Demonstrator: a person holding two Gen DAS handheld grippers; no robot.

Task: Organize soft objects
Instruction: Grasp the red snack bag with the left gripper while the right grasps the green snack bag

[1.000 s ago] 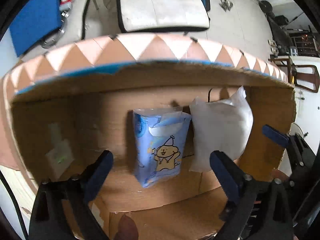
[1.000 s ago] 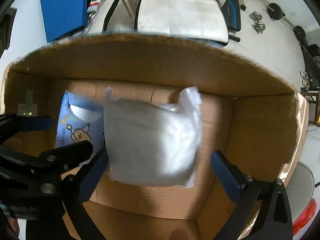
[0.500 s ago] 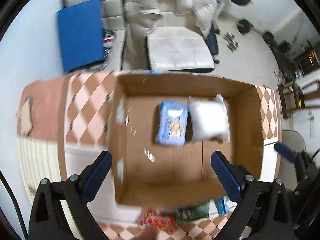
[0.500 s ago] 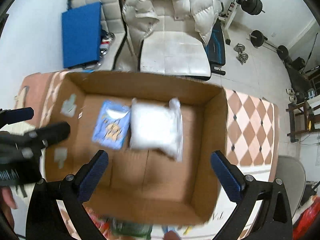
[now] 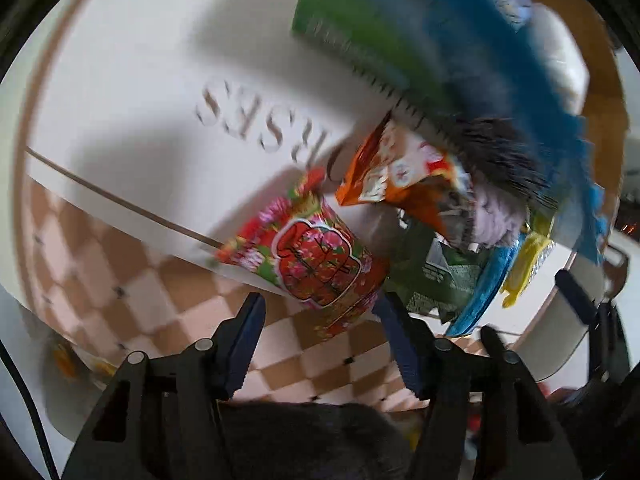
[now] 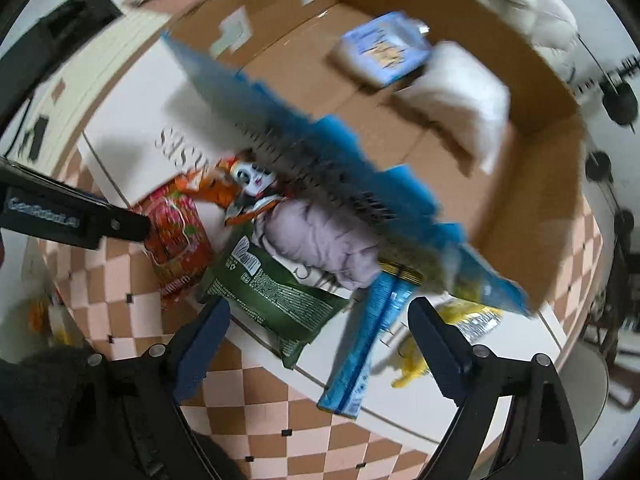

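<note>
The box (image 6: 500, 184), open cardboard, fills the upper right of the right wrist view; on its floor lie a white pillow pack (image 6: 456, 100) and, touching it toward the top of the frame, a blue tissue pack (image 6: 384, 50). Below the box, a checkered table (image 6: 264, 412) runs along the lower part of both views, with a white printed sheet (image 5: 152, 92) on it at the upper left of the left wrist view.

A blue bag (image 6: 304, 152), blurred, stretches diagonally across the middle of the right wrist view, above the heap and the box edge; what carries it cannot be told.

The heap sits mid-frame on the table. A green bag (image 6: 276, 296) lies at the lower centre, just beside a lilac cloth bundle (image 6: 324, 240) above it. A floral red bag (image 5: 320, 256) is at the heap's left side, an orange packet (image 5: 396, 176) above it, a narrow blue packet (image 6: 368, 328) and a yellow packet (image 6: 464, 316) to the right.

The left gripper (image 5: 320, 336) is at the lower centre of its view, fingers (image 5: 250, 332) apart, with the floral red bag's near end between them; contact cannot be told. The right gripper (image 6: 320, 344) has its fingers (image 6: 438, 340) wide apart over the green bag and narrow blue packet, grasping nothing.
</note>
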